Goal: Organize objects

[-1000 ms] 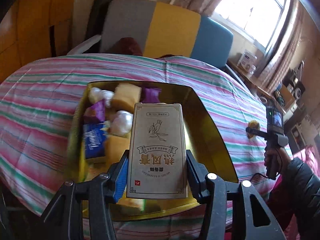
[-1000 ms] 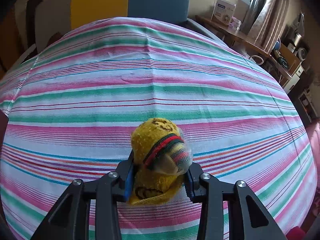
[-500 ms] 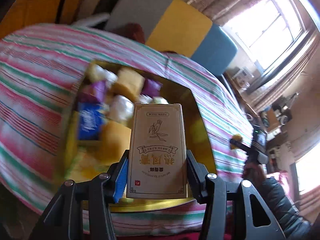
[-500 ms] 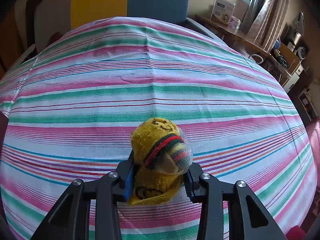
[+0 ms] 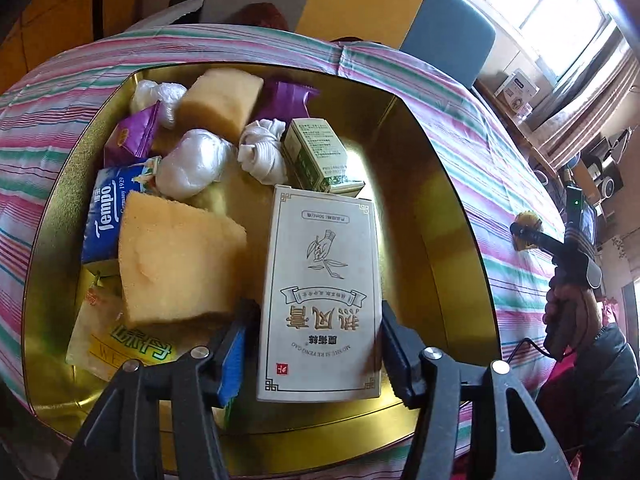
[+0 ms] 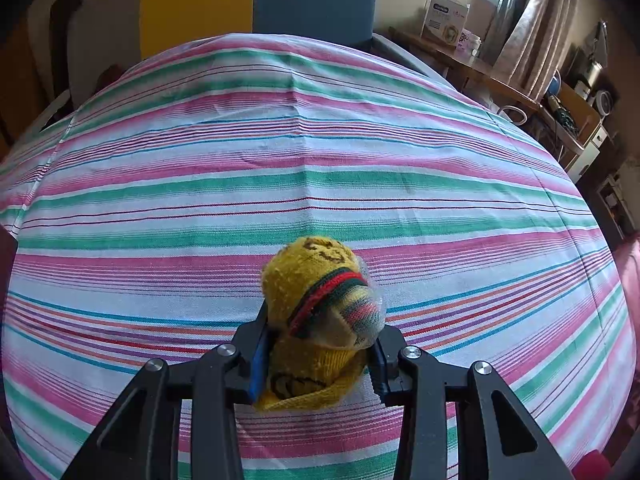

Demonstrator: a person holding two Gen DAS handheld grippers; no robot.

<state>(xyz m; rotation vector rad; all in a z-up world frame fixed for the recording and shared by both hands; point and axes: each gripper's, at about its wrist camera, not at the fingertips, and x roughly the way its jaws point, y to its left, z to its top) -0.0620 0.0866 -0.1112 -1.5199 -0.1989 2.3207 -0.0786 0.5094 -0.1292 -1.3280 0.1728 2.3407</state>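
The left claw [image 5: 316, 344] is seen opening, pads drawn clear of the cream box [image 5: 320, 300], which is stood lengthwise between them in the gold tin [image 5: 440, 208].

A tin [image 5: 452, 208] sat on the bench [image 5: 472, 128]. In it, a flat carton [image 5: 320, 300] lay toward six o'clock, a smaller box [image 5: 320, 152] just beyond at twelve, and a sponge [image 5: 176, 264] beside the carton at nine. A rolled sock [image 6: 320, 320] hung over the bench, between the pads of the right hand-held gripper [image 6: 318, 364].
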